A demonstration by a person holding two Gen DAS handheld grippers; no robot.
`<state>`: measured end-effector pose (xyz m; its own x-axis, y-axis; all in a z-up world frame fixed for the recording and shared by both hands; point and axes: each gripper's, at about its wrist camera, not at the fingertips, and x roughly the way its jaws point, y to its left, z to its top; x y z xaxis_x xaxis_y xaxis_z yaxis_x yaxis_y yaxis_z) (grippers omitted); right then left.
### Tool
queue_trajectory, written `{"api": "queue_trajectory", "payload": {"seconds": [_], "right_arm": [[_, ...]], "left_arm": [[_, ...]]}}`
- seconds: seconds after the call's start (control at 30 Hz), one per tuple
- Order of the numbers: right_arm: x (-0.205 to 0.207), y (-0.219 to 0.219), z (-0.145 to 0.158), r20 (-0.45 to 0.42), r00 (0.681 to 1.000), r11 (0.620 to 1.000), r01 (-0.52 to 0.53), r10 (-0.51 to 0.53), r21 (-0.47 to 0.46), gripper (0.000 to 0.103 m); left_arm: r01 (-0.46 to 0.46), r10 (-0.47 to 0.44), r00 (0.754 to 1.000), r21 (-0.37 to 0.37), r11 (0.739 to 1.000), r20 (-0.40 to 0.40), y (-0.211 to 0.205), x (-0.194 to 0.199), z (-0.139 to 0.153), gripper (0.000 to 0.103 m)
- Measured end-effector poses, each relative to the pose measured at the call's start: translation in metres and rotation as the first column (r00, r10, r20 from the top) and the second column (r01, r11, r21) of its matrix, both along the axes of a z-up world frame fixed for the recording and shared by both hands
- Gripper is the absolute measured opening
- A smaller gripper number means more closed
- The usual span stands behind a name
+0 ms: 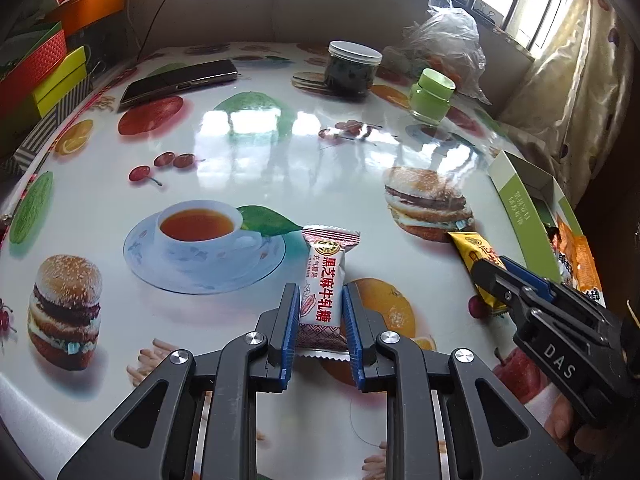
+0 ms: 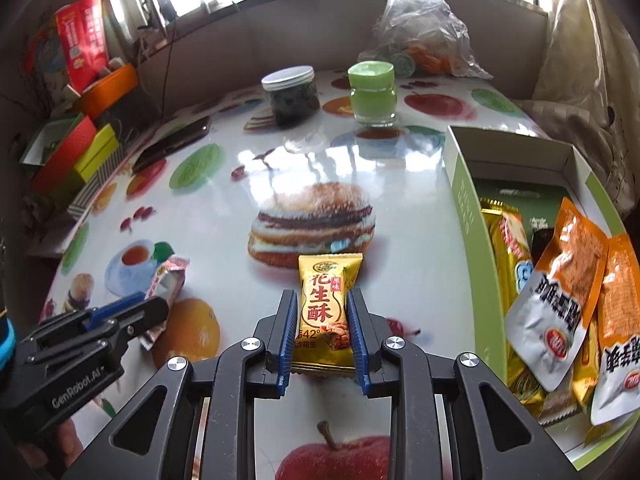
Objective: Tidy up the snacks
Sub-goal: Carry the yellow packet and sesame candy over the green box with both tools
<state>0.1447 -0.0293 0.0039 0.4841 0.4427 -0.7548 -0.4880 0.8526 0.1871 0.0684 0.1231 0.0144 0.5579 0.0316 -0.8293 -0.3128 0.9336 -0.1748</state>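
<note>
Both picks are in hand: left tongs (image 1: 321, 308) clamped on the white nougat packet (image 1: 325, 288), right tongs (image 2: 323, 312) clamped on the yellow peanut-crisp packet (image 2: 325, 304), next calling for lifts toward the green box (image 2: 476, 248) at three o'clock.

A glossy table (image 2: 224, 208), printed with burgers, fruit and a teacup, carries everything. Towards the far edge stand a dark jar (image 2: 291, 94) with a silver lid and, just beside it, a green jar (image 2: 372, 92); a clear bag (image 2: 420, 28) slumps behind them at the far edge. A phone (image 1: 180, 80) lies near the far left edge. An open green box (image 2: 476, 240) sits along the right edge. Near the middle of the near side lie a white candy (image 1: 324, 288) and a yellow candy (image 2: 326, 308), apart from each other.
</note>
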Motion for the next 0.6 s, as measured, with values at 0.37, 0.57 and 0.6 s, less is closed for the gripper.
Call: {"api": "queue_trajectory", "payload": {"seconds": [0.37, 0.57, 0.6], "right_arm": [[0.0, 0.009, -0.004, 0.004, 1.0, 0.998, -0.02, 0.02, -0.056, 0.033], [-0.002, 0.014, -0.005, 0.032, 0.999, 0.995, -0.023, 0.027, -0.1, 0.024], [-0.003, 0.014, -0.005, 0.037, 0.999, 0.994, -0.025, 0.029, -0.105, 0.023]], "left_arm": [[0.011, -0.01, 1.0, 0.009, 1.0, -0.024, 0.002, 0.003, -0.003, 0.024], [0.006, -0.006, 1.0, 0.014, 1.0, -0.023, 0.004, 0.005, -0.003, 0.024], [0.008, -0.008, 1.0, 0.024, 1.0, -0.023, 0.003, 0.006, -0.003, 0.024]]}}
